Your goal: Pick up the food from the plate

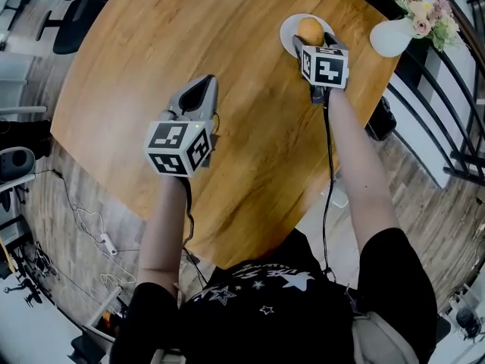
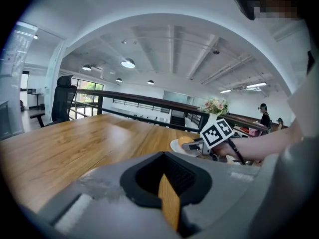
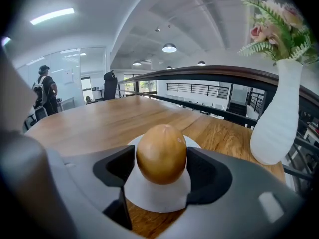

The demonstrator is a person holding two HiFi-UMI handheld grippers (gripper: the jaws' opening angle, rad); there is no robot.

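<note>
- The round wooden table (image 1: 227, 127) carries everything; its middle is bare wood.
- A black office chair (image 1: 76, 14) stands off the table's far left edge, well away from the plate.
- A white vase (image 3: 276, 113) with pink flowers (image 1: 424, 6) stands upright near the table's far right edge, to the right of the plate and apart from it. Nothing lies between the two.
- The left gripper (image 1: 201, 86) is over the table's middle, well apart from the plate. Its jaws are clenched to a thin slit with nothing in them.
- The right gripper (image 3: 160, 158) reaches over the plate's near edge. Its jaws press against the food from both sides, grasping it.
- The white plate (image 1: 289, 29) lies flat near the far edge and holds only the food.
- The food (image 3: 162, 153) is a smooth, brown, egg-shaped piece at the plate's middle. It is taller than wide, with its long axis upright and the narrower end up. In the head view it shows as a round top (image 1: 309, 29) between the jaw tips.
</note>
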